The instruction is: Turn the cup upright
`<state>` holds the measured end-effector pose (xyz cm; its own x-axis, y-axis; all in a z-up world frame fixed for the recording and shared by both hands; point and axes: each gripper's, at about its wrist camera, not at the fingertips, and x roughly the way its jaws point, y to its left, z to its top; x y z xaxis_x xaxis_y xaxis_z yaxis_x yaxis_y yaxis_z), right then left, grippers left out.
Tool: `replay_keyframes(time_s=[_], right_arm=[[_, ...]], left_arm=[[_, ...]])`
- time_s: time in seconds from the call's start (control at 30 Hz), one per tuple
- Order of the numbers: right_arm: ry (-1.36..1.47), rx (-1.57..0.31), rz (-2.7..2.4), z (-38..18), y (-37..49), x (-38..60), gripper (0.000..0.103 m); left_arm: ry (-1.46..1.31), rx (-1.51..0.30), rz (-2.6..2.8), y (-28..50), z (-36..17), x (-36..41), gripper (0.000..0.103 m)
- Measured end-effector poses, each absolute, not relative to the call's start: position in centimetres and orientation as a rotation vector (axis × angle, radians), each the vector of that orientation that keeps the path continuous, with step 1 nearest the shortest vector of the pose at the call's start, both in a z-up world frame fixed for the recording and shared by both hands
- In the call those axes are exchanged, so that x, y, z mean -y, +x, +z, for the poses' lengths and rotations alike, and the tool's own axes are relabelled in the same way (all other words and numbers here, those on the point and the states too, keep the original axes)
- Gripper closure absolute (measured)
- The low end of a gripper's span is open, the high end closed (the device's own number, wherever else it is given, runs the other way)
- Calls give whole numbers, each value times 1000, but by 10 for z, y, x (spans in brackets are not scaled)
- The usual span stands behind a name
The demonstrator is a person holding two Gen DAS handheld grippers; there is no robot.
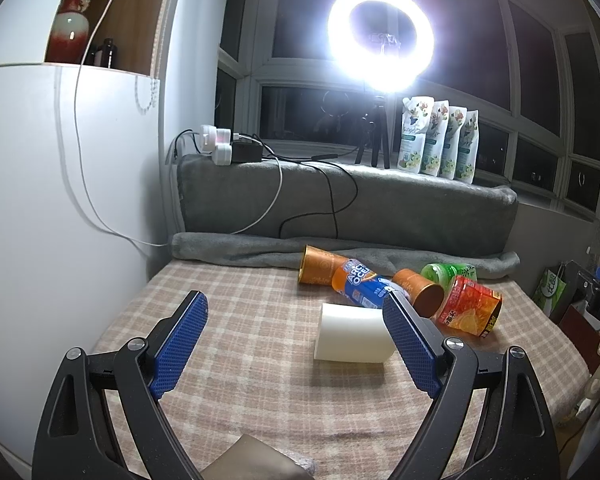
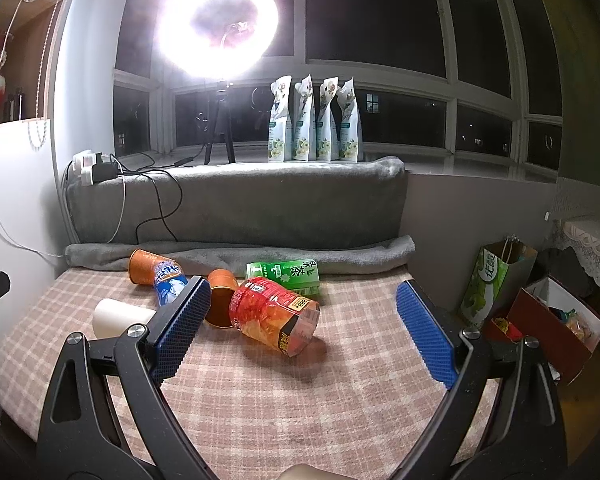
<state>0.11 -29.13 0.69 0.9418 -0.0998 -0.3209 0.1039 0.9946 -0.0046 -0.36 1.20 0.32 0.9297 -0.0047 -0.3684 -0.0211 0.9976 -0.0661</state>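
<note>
A white cup (image 1: 354, 334) lies on its side on the checked cloth (image 1: 240, 340), just inside and beyond the right finger of my open, empty left gripper (image 1: 296, 300). In the right wrist view the white cup (image 2: 116, 316) lies at the left, partly behind the left finger. My right gripper (image 2: 304, 292) is open and empty, with a red-orange drink cup (image 2: 274, 316) lying on its side between and beyond its fingers. Two brown paper cups (image 1: 418, 286) (image 1: 320, 266) also lie tipped over.
A blue-and-orange bottle (image 1: 358, 286) and a green tea carton (image 2: 286, 274) lie among the cups. A grey blanket roll (image 2: 240, 256) and cushion back the surface. A ring light (image 1: 380, 38), pouches (image 2: 316, 124), cables and a power strip (image 1: 228, 146) sit on the sill. Bags (image 2: 496, 276) stand at the right.
</note>
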Motion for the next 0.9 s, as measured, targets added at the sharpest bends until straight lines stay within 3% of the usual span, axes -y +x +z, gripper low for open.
replay_keyframes(time_s=[0.9], right_arm=[[6,-344,-88,6,7,288,7]], left_arm=[[-71,-386,14,-4,0,-11,14]])
